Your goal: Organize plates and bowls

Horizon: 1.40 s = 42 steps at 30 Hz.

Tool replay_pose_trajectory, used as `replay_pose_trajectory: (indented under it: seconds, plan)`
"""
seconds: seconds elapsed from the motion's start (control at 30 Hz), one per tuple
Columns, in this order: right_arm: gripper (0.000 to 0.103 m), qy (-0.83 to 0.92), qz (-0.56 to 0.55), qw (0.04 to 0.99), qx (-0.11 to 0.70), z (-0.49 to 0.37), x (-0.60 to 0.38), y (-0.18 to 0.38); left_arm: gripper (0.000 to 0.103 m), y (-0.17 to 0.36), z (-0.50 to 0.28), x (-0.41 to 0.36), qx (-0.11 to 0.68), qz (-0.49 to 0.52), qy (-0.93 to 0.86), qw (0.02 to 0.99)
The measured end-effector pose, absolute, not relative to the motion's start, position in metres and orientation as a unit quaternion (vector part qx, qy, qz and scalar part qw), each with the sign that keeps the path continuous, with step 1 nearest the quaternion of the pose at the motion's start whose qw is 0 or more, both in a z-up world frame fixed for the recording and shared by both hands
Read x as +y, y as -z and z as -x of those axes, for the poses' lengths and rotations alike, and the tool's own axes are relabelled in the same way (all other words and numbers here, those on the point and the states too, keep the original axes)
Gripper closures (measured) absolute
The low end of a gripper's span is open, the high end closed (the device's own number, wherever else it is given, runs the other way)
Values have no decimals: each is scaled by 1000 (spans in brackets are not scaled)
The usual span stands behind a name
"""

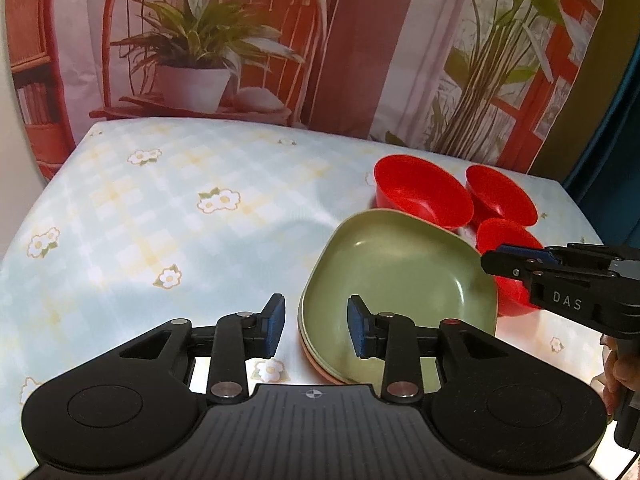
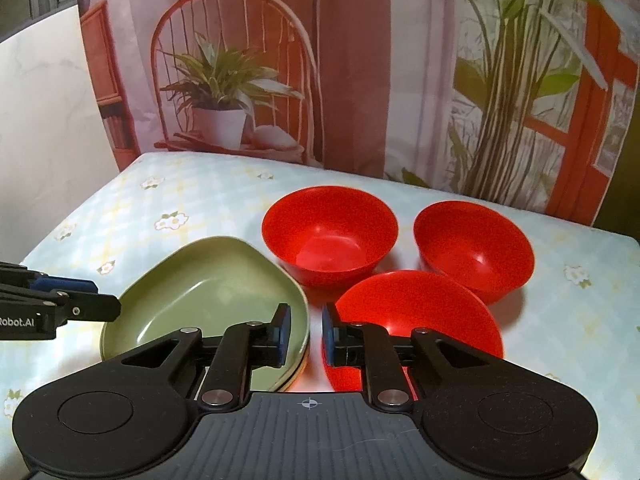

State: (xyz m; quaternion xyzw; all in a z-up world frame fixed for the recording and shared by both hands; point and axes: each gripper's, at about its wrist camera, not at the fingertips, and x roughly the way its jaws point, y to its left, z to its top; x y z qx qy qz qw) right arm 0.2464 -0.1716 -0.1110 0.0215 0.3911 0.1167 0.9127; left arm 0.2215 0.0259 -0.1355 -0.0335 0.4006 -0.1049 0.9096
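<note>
A stack of plates, green on top [image 1: 396, 276] [image 2: 208, 296], lies on the table with a pinkish plate edge [image 1: 320, 364] under it. Three red bowls stand beside it: a far left one [image 2: 330, 234] [image 1: 420, 192], a far right one [image 2: 474, 248] [image 1: 500, 196], and a near one [image 2: 416, 320] [image 1: 508, 240]. My left gripper [image 1: 316, 330] is open, its jaws either side of the stack's near left rim. My right gripper [image 2: 306, 338] is open and empty, hovering between the stack and the near bowl's left rim; it shows in the left wrist view [image 1: 520, 260].
The table has a pale blue flowered cloth [image 1: 180, 208] [image 2: 168, 208]. A printed backdrop with a chair and plants hangs behind the far edge [image 2: 320, 80]. A white wall [image 2: 44, 120] stands at the left.
</note>
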Motion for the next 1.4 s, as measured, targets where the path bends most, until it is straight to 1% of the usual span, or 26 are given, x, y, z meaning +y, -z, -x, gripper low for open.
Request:
replay_pose_trajectory:
  seconds: [0.57, 0.9, 1.17, 1.3, 1.4]
  plan:
    - [85, -87, -21, 923, 375, -243, -220, 89, 66, 96, -225, 16, 366, 22, 116, 923]
    - [85, -55, -17, 936, 347, -254, -270, 61, 66, 35, -243, -1, 309, -15, 127, 942]
    - [85, -37, -12, 944, 327, -274, -300, 40, 66, -2, -270, -27, 270, -34, 140, 952]
    - [85, -40, -23, 944, 326, -286, -304, 40, 63, -9, -286, -43, 259, -48, 148, 953]
    - [85, -49, -25, 943, 329, -296, -298, 46, 63, 1, -304, -49, 270, -39, 152, 950]
